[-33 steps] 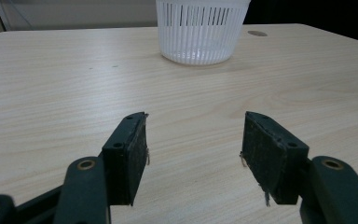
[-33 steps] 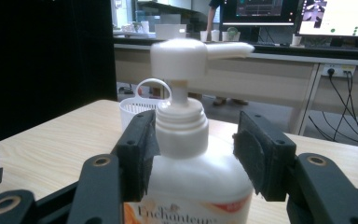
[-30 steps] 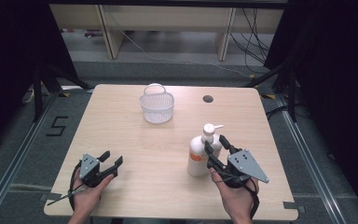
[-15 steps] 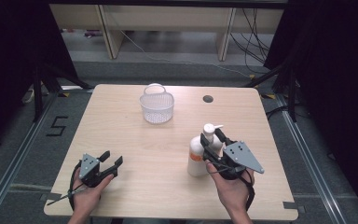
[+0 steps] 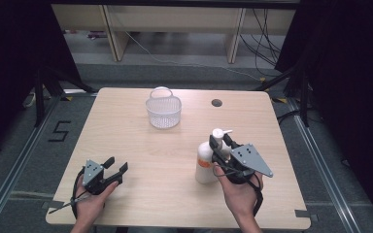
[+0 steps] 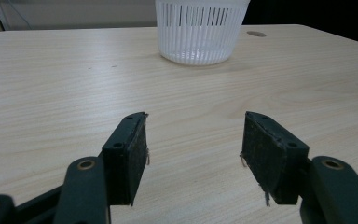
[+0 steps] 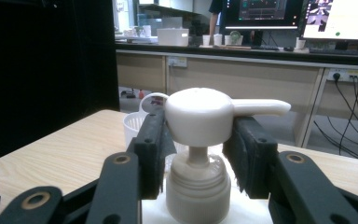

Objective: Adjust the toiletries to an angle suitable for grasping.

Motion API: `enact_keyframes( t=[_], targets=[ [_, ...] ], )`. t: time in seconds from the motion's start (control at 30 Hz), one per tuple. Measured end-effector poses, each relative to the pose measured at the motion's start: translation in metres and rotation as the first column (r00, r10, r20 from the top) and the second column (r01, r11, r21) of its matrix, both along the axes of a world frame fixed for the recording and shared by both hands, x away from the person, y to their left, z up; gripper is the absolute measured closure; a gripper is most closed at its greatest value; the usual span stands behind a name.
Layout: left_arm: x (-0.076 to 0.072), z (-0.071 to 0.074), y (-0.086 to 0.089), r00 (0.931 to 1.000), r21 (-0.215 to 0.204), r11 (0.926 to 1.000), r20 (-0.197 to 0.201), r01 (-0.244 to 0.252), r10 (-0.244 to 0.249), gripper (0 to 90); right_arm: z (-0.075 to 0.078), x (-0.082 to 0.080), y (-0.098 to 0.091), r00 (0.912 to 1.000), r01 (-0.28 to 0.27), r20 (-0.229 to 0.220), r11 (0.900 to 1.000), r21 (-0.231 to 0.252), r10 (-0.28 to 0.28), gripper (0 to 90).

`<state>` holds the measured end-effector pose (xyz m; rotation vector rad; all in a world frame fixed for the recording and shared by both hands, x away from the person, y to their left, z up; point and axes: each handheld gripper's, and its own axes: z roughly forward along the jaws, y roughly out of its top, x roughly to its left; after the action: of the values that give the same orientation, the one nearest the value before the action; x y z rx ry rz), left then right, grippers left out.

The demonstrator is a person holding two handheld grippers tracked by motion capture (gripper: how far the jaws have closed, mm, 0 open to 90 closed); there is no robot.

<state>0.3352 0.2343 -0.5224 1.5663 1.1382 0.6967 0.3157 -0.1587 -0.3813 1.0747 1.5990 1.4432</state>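
Pump bottle (image 5: 205, 162) upright at table's (image 5: 136, 145) 4 o'clock, right gripper (image 7: 198, 140) jaws hugging its pump head, contact unclear; left gripper (image 6: 193, 149) wide open, empty, w/ basket (image 6: 200, 30) at 12.

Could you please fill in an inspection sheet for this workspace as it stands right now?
Surface: light wooden table, round hole near the far edge.
Job's things: white pump bottle upright; white slotted basket at the far middle.
Clutter: nothing seen.
Grippers: left hand-held gripper low at the near left, jaws wide apart with nothing between; right hand-held gripper with jaws either side of the bottle's neck, under the pump head, contact unclear.
Cables: several on the floor beyond the table.
Surroundings: shelving and dark curtains; monitors behind.
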Motion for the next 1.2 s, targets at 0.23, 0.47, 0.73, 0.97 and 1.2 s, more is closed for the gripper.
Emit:
enact_keyframes(
  t=[0.23, 0.47, 0.73, 0.97, 1.2],
  targets=[
    [0.000, 0.000, 0.000, 1.0000, 0.000, 1.0000, 0.000, -0.001, 0.001, 39.8, 0.000, 0.001, -0.001, 0.9999, 0.006, 0.012, 0.9999, -0.016, -0.006, 60.1],
    [0.000, 0.000, 0.000, 1.0000, 0.000, 1.0000, -0.001, -0.001, 0.001, 39.8, 0.001, 0.001, -0.001, 1.0000, 0.008, 0.001, 0.9998, -0.017, -0.008, 60.2],
    [0.000, 0.000, 0.000, 1.0000, -0.005, 1.0000, -0.003, 0.001, -0.001, 39.9, 0.008, 0.002, -0.003, 0.9990, 0.015, 0.043, 0.9999, -0.003, -0.015, 60.3],
    [0.000, 0.000, 0.000, 1.0000, -0.005, 1.0000, -0.004, 0.003, -0.003, 39.9, 0.018, 0.004, -0.004, 0.9987, 0.013, 0.049, 0.9998, 0.013, -0.014, 60.2],
    [0.002, 0.000, 0.000, 0.9999, -0.005, 1.0000, -0.010, 0.002, -0.002, 39.9, 0.026, 0.009, -0.009, 0.9960, 0.025, 0.085, 0.9995, 0.019, -0.027, 60.3]
  ],
)
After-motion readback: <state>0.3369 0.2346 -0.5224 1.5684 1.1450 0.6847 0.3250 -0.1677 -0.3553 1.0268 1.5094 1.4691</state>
